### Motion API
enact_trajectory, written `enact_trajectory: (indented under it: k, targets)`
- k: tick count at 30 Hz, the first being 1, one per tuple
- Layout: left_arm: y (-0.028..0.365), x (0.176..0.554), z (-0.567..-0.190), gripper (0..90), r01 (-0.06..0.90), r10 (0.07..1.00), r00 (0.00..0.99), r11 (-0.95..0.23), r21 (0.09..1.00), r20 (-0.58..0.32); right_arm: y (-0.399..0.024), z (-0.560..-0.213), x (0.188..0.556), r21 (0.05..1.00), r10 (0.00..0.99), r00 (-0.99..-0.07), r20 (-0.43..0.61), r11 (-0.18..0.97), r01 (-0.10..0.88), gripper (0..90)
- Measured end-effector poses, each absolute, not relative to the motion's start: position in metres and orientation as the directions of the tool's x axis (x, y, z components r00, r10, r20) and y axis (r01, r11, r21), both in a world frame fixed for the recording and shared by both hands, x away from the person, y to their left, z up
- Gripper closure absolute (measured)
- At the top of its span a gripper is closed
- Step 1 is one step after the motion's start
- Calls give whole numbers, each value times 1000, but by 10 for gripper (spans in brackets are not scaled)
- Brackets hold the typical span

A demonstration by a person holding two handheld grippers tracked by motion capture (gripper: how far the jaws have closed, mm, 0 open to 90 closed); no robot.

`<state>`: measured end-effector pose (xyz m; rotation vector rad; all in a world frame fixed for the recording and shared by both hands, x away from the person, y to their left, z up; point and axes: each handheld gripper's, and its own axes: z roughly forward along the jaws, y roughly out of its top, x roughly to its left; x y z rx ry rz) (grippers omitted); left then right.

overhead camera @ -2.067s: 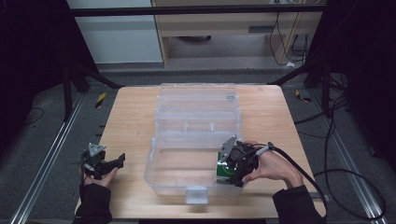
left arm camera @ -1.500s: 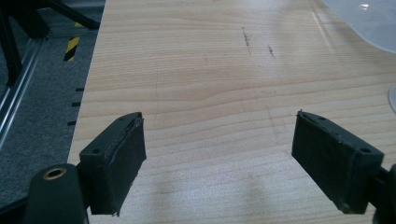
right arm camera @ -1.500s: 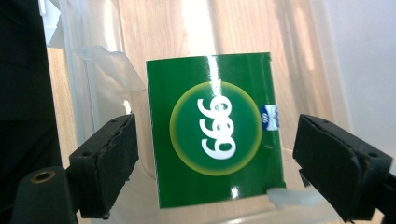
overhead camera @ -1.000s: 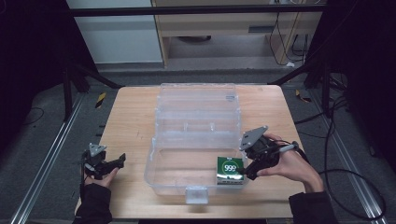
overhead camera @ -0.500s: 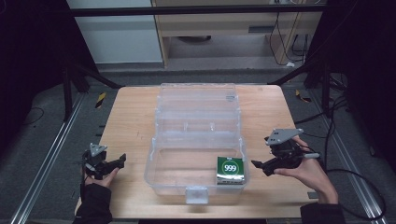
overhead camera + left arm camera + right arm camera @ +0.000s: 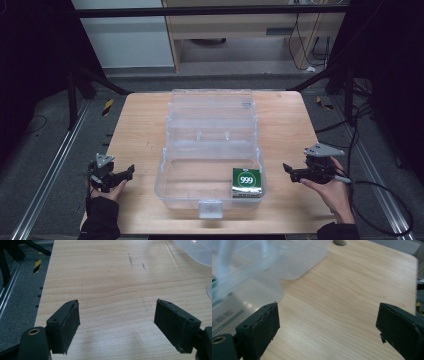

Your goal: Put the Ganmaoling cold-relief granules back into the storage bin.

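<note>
While both grippers rest apart, a green box [image 6: 247,182] lies in the clear bin [image 6: 175,192].

Flat on the floor of the bin's near right corner, the box shows a white ring around "999". The right gripper [image 6: 289,171], jaws just opened wide and empty, sits beside the bin on the table [image 6: 140,125]; the left gripper [image 6: 128,172] is wide too, holding nothing.
</note>
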<state>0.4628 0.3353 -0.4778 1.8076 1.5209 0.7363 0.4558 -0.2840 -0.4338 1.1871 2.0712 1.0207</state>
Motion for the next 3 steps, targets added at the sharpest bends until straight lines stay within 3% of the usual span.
enact_trajectory:
  k: [3]
  targets:
    - [335, 463, -478, 213, 617, 986, 169, -113, 779, 9, -292, -441, 455, 841, 915, -400, -54, 258, 476, 61]
